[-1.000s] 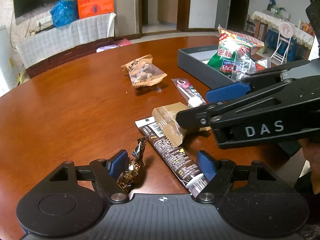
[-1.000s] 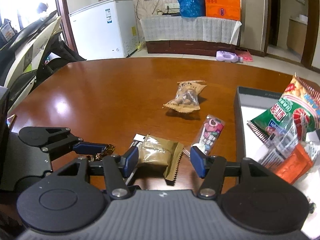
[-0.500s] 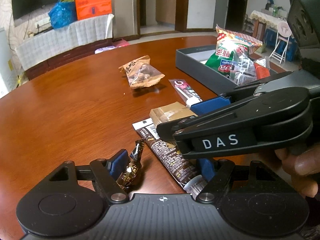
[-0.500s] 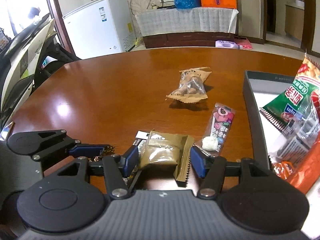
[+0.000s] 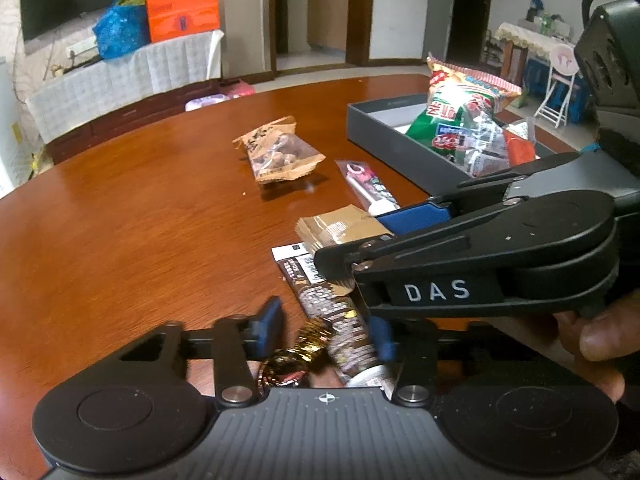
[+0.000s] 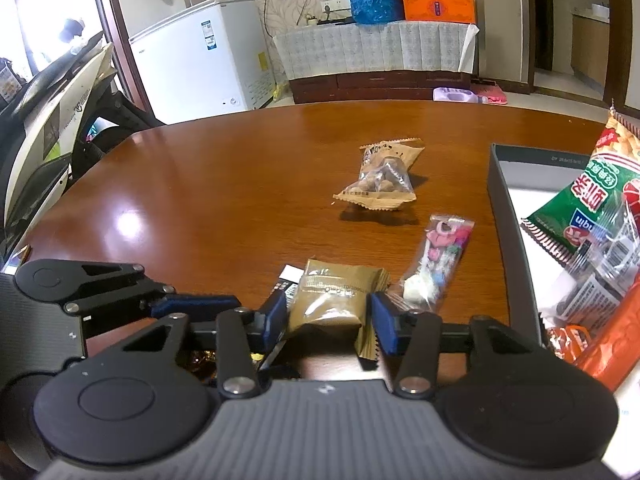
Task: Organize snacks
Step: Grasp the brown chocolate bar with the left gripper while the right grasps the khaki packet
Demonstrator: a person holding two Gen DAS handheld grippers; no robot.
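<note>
My right gripper [image 6: 330, 322] is shut on a tan snack packet [image 6: 332, 300], its blue pads pressing both sides; the packet also shows in the left wrist view [image 5: 340, 230]. My left gripper [image 5: 326, 330] is narrowed around a gold-wrapped candy [image 5: 298, 356] and the end of a dark brown snack bar [image 5: 332, 308]; I cannot tell whether it grips them. A pink candy stick packet [image 6: 438, 256] and a clear-fronted nut packet [image 6: 382, 182] lie on the wooden table [image 6: 220, 200]. The grey box [image 6: 504, 200] on the right holds several snack bags.
The right gripper's body [image 5: 500, 256] crosses over the left gripper's right finger. A white freezer [image 6: 204, 52] and a cloth-covered cabinet [image 6: 376, 50] stand beyond the table's far edge. Dark equipment [image 6: 60, 120] stands off the table's left edge.
My right gripper has closed onto the tan packet. My left gripper's fingers have narrowed around the gold candy and the brown bar, and the candy now lies between them.
</note>
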